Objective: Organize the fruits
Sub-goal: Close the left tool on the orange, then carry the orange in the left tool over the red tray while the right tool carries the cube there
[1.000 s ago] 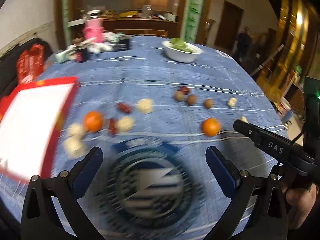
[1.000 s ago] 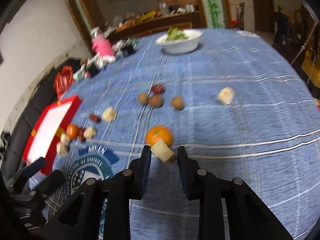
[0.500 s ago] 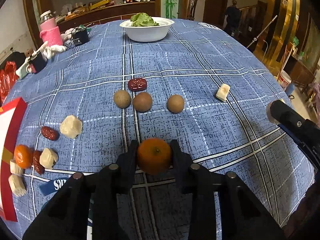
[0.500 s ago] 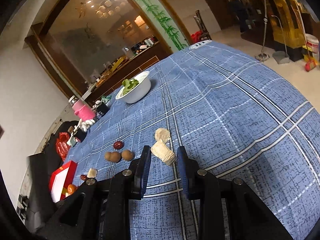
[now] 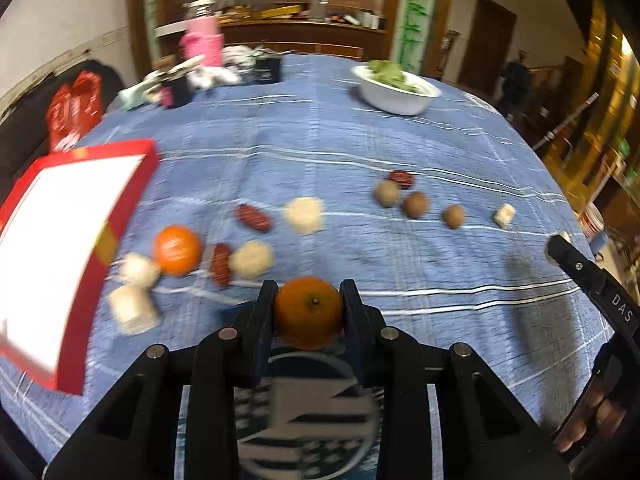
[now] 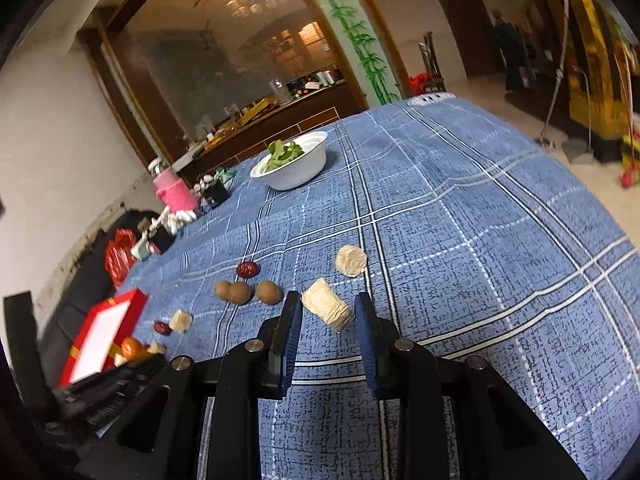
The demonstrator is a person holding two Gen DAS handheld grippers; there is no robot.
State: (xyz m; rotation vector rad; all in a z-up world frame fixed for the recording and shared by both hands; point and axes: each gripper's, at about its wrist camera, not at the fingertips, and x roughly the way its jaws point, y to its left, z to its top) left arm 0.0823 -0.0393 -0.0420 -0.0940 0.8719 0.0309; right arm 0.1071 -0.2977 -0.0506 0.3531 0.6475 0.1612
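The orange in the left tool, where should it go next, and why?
Probably carry the orange, gripped in the left tool, left and set it beside the other orange near the red box. Matching fruits seem to be gathering there.

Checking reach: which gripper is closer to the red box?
Left. The left gripper, shut on an orange, sits just right of the red box. The right gripper, holding a pale chunk, is farther right, past the brown fruits.
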